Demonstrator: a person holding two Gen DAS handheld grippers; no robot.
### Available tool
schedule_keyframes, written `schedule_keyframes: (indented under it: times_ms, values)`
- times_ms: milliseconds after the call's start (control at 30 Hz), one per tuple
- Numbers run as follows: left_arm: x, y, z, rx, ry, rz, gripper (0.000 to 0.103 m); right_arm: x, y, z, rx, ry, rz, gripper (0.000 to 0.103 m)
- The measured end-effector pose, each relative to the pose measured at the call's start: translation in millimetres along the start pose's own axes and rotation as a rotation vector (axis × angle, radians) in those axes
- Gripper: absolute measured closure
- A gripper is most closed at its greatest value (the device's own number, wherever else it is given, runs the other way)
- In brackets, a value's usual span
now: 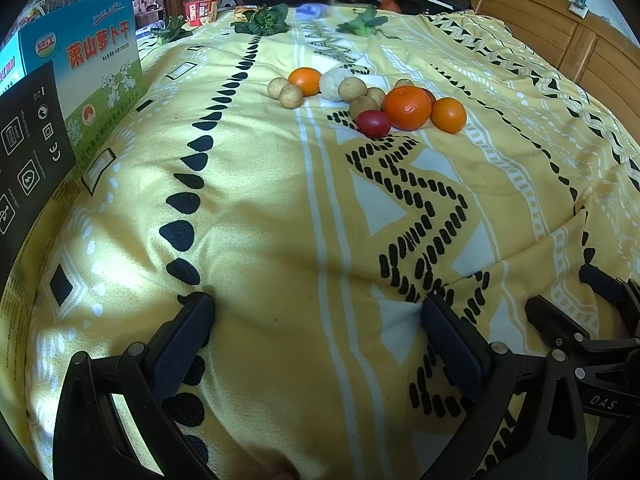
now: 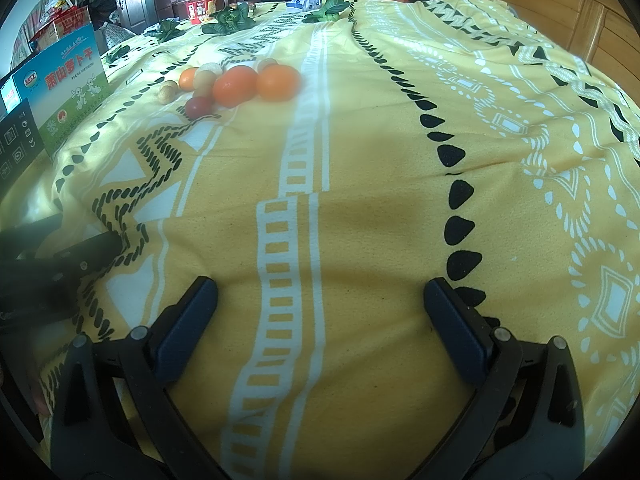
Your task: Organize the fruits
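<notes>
A heap of fruit lies on the yellow patterned bedspread, far ahead of both grippers: a big orange, two smaller oranges, a red tomato-like fruit, several small tan round fruits and a pale lumpy one. In the right wrist view the same heap sits upper left, with the big orange and the red fruit. My left gripper is open and empty, low over the cloth. My right gripper is open and empty too, and shows at the lower right of the left wrist view.
A blue and green printed carton and a black box stand at the left edge of the bed. Leafy greens and a red snack cup lie at the far end. A wooden headboard rises at the right.
</notes>
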State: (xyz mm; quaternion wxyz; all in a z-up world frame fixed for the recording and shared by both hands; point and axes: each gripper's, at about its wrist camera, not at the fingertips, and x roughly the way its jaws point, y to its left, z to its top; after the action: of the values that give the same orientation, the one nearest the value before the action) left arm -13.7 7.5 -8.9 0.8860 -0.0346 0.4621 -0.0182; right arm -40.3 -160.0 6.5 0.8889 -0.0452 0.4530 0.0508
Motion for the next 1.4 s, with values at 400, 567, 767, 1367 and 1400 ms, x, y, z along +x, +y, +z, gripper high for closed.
schedule_keyframes:
  times_ms: [400, 567, 767, 1367, 1400]
  values:
    - [-3, 3, -2, -0.002, -0.004, -0.023, 0.0, 0, 0, 0, 0.0, 0.0, 0.0, 0.0]
    - [-4, 5, -2, -0.01, 0.001, -0.037, 0.0, 0, 0, 0, 0.0, 0.0, 0.001, 0.0]
    - [-10, 12, 20, -0.045, 0.046, -0.102, 0.001, -1, -1, 0, 0.002, -0.003, 0.002, 0.0]
    - [75, 41, 145, -0.168, 0.036, -0.157, 0.059, 0, -2, 0, 0.005, -0.003, 0.003, 0.0]
    - [77, 40, 148, -0.162, 0.027, -0.139, 0.059, 0, -1, 0, 0.004, 0.001, 0.003, 0.0]
